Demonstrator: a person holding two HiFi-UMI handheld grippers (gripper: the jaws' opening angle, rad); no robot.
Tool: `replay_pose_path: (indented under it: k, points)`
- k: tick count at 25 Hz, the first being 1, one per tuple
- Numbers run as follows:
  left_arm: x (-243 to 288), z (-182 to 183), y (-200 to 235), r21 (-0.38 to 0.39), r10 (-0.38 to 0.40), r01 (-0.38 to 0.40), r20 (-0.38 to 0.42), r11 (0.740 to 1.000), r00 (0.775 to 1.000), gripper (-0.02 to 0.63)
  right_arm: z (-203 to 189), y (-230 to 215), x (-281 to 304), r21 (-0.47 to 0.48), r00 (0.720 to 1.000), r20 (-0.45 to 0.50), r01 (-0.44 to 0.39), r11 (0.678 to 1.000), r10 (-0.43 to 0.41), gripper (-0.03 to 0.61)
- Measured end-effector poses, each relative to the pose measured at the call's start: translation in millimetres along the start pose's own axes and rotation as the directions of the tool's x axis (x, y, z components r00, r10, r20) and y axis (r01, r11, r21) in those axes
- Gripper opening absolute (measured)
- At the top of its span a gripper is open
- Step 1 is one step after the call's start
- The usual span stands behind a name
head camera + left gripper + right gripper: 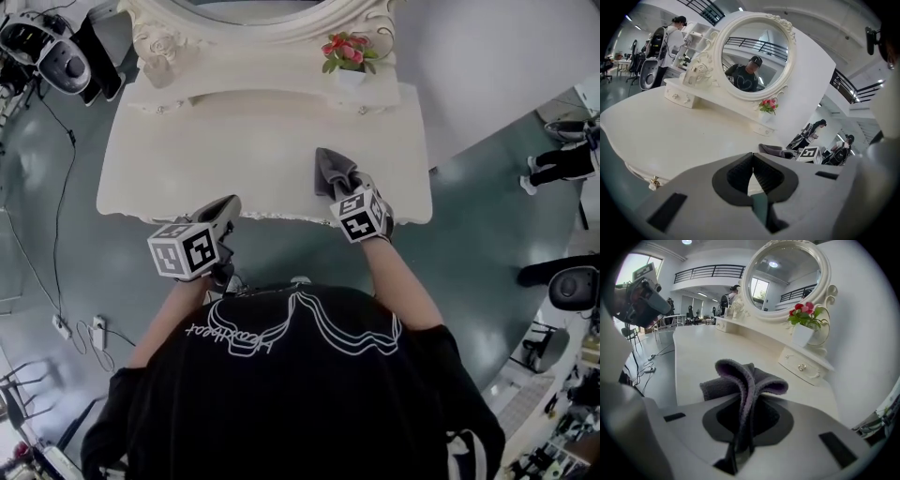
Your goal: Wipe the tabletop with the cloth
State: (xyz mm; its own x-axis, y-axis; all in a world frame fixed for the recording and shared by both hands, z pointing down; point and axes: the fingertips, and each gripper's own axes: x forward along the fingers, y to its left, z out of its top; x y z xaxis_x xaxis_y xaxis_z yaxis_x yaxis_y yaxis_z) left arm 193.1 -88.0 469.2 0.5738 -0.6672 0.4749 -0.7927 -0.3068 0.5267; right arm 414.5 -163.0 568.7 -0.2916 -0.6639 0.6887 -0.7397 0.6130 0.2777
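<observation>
A dark grey cloth (334,171) rests on the right front part of the cream dressing tabletop (216,159), and my right gripper (354,187) is shut on its near end. In the right gripper view the cloth (743,380) bunches up between the jaws, folded and pinched tight. My left gripper (228,208) hangs at the table's front edge, left of the cloth, shut with nothing in it. From the left gripper view its pads (740,173) meet over the tabletop (670,136), and the cloth (774,150) lies beyond them.
An oval mirror (754,56) stands at the back on a raised drawer shelf (281,80), with a small pot of pink flowers (349,54) at its right. Cables and a power strip (94,333) lie on the floor at left. People stand in the background.
</observation>
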Motion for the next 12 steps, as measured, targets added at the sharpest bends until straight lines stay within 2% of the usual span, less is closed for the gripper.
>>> replay_pose_path:
  k: [12]
  points:
    - [57.1, -37.0, -61.3, -0.01, -0.061, 0.061, -0.035, 0.998, 0.997, 0.005, -77.7, -77.7, -41.7, 0.069, 0.995, -0.047, 0.089, 0.994, -0.086, 0.046]
